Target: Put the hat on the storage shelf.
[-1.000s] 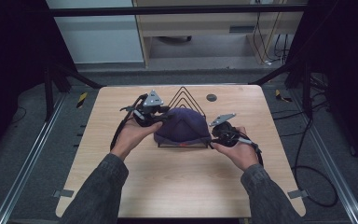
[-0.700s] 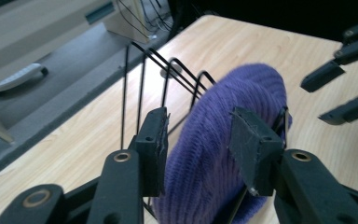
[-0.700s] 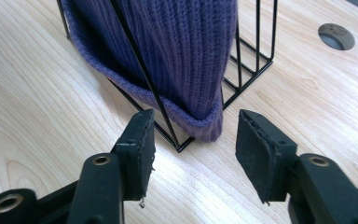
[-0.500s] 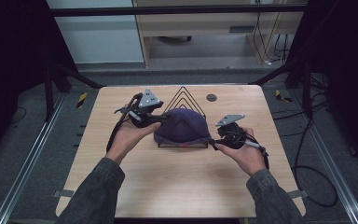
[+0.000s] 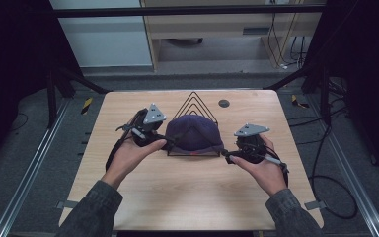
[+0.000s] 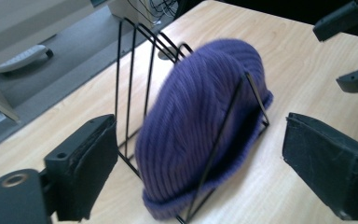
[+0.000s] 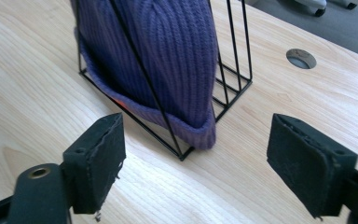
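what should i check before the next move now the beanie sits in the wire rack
1. Left gripper clear of the purple beanie: ok, its jaws have just been opening and nothing is between them.
2. Right gripper released: ok, jaws just opened, pads apart from the knit.
3. Beanie seated in the black wire rack: ok, it stands between the wire triangles, brim down.
4. Rack flat on the table: ok, its base lies on the wood.
5. Brim free of the wires: cannot tell, the front wire crosses it.
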`<state>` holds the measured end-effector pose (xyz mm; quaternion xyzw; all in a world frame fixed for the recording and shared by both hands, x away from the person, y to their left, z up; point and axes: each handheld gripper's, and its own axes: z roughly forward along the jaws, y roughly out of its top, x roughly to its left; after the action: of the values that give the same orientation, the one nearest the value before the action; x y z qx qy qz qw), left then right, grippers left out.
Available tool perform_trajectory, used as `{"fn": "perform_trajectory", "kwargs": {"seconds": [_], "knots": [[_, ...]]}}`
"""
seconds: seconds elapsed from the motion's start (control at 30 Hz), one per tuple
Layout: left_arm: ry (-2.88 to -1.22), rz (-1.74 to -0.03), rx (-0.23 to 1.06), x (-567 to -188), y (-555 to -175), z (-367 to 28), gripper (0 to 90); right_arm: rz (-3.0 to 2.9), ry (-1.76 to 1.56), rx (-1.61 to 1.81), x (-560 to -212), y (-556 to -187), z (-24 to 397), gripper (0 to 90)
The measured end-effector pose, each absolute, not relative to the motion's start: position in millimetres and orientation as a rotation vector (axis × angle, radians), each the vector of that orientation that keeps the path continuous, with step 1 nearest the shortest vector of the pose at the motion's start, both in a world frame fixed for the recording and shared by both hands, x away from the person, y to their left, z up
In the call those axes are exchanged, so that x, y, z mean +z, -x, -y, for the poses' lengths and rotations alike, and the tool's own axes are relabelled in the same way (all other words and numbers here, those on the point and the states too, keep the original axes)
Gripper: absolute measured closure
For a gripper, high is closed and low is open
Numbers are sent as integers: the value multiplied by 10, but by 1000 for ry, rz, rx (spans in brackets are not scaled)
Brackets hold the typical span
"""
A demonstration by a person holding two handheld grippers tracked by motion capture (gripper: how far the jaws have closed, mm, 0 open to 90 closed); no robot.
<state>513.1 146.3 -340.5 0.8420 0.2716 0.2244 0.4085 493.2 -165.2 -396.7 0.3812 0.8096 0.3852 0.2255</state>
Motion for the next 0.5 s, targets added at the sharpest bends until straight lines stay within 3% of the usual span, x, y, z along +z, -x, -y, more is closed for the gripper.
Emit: {"fn": "perform_trajectory", "kwargs": {"seconds": [0.5], "knots": [[-2197, -687, 545, -3728, -4791, -1640, 57, -2272, -1013, 1136, -4014, -4704, 1499, 97]]}}
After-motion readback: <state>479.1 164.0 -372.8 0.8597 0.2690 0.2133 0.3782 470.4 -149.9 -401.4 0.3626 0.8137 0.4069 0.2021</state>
